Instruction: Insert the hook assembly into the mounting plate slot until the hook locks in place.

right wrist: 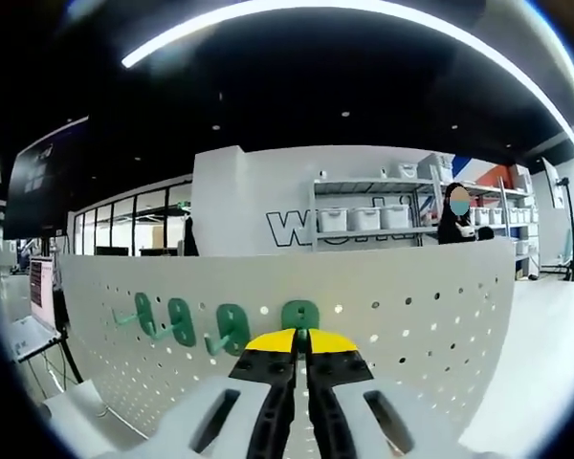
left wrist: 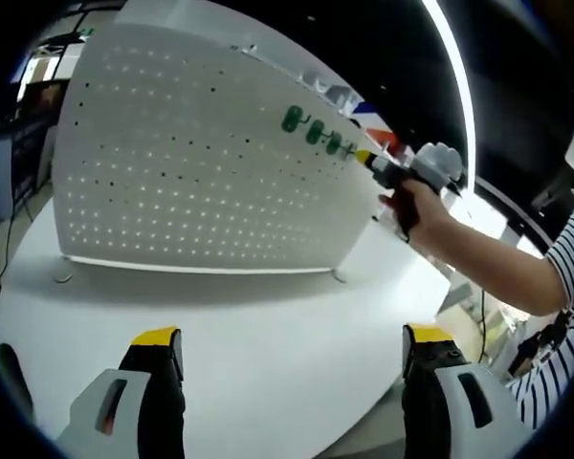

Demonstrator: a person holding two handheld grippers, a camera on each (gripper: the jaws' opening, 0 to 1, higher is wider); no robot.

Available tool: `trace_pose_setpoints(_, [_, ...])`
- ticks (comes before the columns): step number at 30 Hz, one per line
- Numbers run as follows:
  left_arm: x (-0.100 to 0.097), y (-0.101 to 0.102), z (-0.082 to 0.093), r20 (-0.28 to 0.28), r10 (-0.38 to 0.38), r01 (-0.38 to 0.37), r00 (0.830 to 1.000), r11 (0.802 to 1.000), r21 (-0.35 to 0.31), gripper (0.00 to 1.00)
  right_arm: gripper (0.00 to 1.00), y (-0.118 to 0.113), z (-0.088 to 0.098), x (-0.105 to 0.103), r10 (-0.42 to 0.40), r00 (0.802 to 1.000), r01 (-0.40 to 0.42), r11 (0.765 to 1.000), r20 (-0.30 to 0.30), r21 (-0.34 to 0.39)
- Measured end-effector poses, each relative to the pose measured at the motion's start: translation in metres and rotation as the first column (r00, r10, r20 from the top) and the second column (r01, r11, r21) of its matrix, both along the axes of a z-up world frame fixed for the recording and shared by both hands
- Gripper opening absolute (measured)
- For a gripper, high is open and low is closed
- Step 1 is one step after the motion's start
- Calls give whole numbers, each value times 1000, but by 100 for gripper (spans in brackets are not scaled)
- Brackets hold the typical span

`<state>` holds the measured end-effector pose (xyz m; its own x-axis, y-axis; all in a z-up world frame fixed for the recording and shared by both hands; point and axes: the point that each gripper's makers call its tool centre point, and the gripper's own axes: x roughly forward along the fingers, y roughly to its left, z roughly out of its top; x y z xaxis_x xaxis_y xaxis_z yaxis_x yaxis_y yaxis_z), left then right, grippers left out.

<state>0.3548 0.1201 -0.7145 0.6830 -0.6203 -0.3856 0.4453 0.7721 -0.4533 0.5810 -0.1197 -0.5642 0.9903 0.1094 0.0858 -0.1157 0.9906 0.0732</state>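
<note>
A white perforated mounting plate (left wrist: pixel 191 163) stands upright on a white table (left wrist: pixel 268 306). Three green hooks (left wrist: pixel 313 130) sit in a row on its upper right part. In the left gripper view, a person's hand (left wrist: pixel 416 203) holds my right gripper (left wrist: pixel 366 159) against the end of that row. In the right gripper view, my right gripper (right wrist: pixel 301 340) is shut, its yellow tips pinching a green hook (right wrist: pixel 299 314) at the mounting plate (right wrist: pixel 421 316). Three more green hooks (right wrist: pixel 182 321) hang to its left. My left gripper (left wrist: pixel 292 337) hovers open over the table, holding nothing.
The table's rounded edge (left wrist: pixel 392 402) runs close by my left jaws. A striped sleeve (left wrist: pixel 564 287) reaches in from the right. Behind the plate stand shelves with white bins (right wrist: pixel 364 218), a person (right wrist: pixel 456 218) and a monitor (right wrist: pixel 40 287) at the left.
</note>
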Motion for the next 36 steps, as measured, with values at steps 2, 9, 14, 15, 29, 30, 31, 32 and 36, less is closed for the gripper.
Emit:
trace_pose_setpoints(2, [0, 0, 0, 1, -2, 2, 1000, 1000, 2, 97, 0, 0, 0, 0, -4, 1000, 4, 1000, 7, -1])
trace_pose_setpoints(9, [1, 3, 1, 2, 2, -2, 1000, 1000, 4, 96, 0, 0, 0, -3, 10, 1000, -12, 988, 12, 151])
trace_pose_setpoints(14, [1, 0, 1, 1, -3, 3, 1000, 1000, 2, 96, 0, 2, 6, -4, 8, 1000, -10, 993, 21, 118])
trace_pose_setpoints(15, [1, 0, 1, 1, -4, 4, 1000, 1000, 1, 96, 0, 1, 5, -3, 5, 1000, -8, 993, 26, 115])
trace_pose_setpoints(29, [1, 2, 0, -2, -5, 5, 1000, 1000, 7, 97, 0, 6, 13, -6, 1, 997, 0, 1000, 75, -8])
trace_pose_setpoints(30, [1, 2, 0, -3, -4, 4, 1000, 1000, 8, 96, 0, 9, 14, -7, 7, 997, -6, 1000, 79, -13])
trace_pose_setpoints(31, [1, 2, -1, -4, -4, 4, 1000, 1000, 7, 96, 0, 9, 15, -7, 5, 997, -4, 1000, 83, -15])
trace_pose_setpoints(32, [1, 2, -1, -5, -4, 4, 1000, 1000, 7, 96, 0, 9, 16, -7, 5, 996, -4, 1000, 87, -12])
trace_pose_setpoints(36, [1, 2, -1, -4, -3, 3, 1000, 1000, 7, 96, 0, 7, 17, -5, -3, 996, 4, 1000, 92, -15])
